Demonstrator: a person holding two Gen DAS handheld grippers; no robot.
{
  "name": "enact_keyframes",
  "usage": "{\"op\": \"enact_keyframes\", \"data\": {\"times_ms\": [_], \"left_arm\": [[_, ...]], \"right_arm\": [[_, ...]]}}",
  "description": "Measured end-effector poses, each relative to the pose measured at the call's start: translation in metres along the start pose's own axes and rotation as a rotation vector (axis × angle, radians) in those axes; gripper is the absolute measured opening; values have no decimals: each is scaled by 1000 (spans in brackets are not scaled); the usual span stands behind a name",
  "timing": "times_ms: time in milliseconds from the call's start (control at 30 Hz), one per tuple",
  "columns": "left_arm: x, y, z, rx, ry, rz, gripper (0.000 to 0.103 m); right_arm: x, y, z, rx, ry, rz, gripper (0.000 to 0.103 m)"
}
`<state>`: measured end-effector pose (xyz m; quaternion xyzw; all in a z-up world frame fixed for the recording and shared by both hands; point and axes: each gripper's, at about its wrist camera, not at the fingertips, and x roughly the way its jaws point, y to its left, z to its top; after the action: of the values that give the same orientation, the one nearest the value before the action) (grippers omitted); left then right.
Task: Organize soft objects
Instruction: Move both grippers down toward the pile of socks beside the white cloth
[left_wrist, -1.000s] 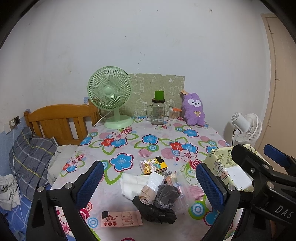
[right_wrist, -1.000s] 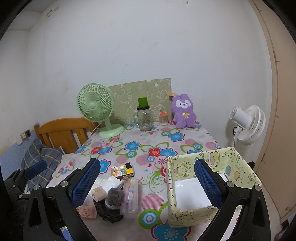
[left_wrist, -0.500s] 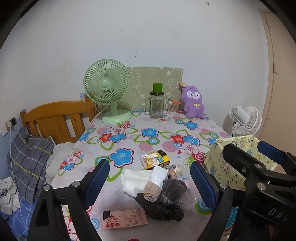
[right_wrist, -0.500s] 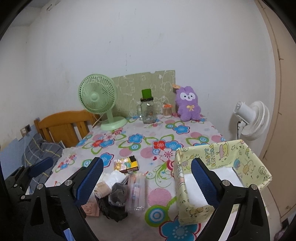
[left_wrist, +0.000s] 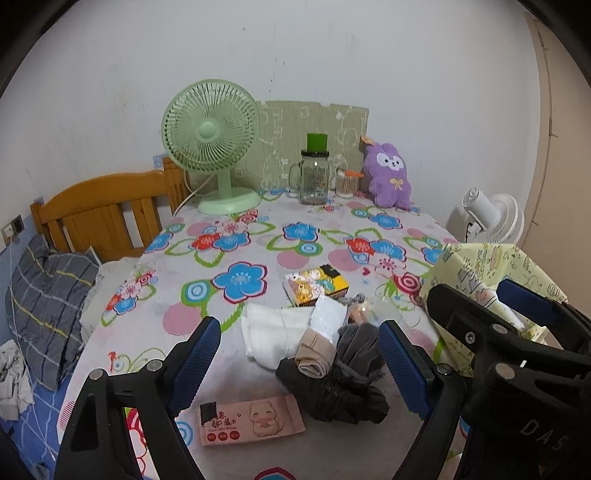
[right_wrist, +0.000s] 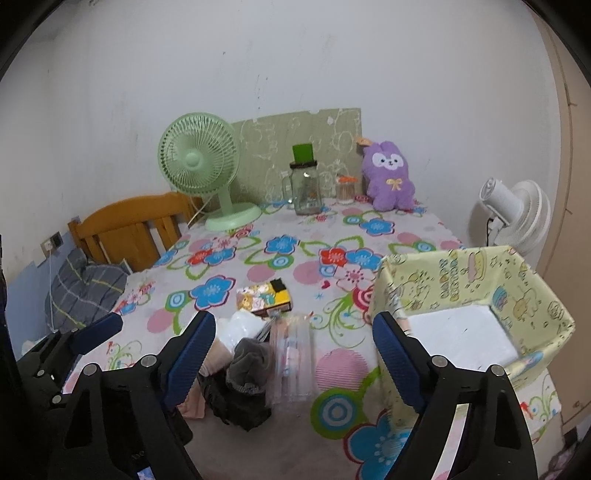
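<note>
On the far left, off the bench, a plaid pillow (left_wrist: 44, 295) lies on a bed by a wooden headboard (left_wrist: 107, 218). The flowered bench (left_wrist: 229, 280) carries a green fan (left_wrist: 212, 140) at its far left, then a glass jar (left_wrist: 314, 177) and a purple plush rabbit (left_wrist: 389, 173) along the far edge.

At the near edge sits the heap of soft things, none of it sorted yet as far as the views show: a pink wipes packet (left_wrist: 251, 419) nearest, a white folded cloth (left_wrist: 275, 332), a beige roll (left_wrist: 314, 356), a grey sock bundle (left_wrist: 356, 345) resting on a black garment (left_wrist: 332, 391), and a clear plastic pouch (right_wrist: 291, 365) just right of them. A small yellow tissue box (left_wrist: 317, 286) lies just beyond the heap.

The left tongs (left_wrist: 295, 363) stand released, the jaws having just been narrowing, with the heap framed between them but no pad pressing on anything. The right tongs (right_wrist: 291, 363) are likewise released and have just been narrowing; the grey bundle and the pouch lie in the gap, untouched.

On the right stands the yellow patterned storage box (right_wrist: 517, 291), its white floor bare. Judging by that, the task is at its very start: every soft item is left to lift and place in the box. A white fan (right_wrist: 517, 206) stands beyond the bench at far right
</note>
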<state>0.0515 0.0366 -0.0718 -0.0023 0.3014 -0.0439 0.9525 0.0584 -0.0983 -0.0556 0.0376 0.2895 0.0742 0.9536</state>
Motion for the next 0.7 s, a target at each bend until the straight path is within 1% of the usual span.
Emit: {"op": "enact_keyframes", "data": {"times_ms": [200,367,567,700], "left_arm": [[10,3,-6,8,28,-15,86],[21,3,-9,24,54,-30,82],[34,2,-12,33,76,-41,77],[43,-1,-13,45,97,-52,72]], "right_arm": [[10,7,-5,-14,22,-4,86],[22,13,-9,-19,54,-1,84],[37,15,-13,-13,94,-2,80],[47,17,-15,-15,125,3,75]]}}
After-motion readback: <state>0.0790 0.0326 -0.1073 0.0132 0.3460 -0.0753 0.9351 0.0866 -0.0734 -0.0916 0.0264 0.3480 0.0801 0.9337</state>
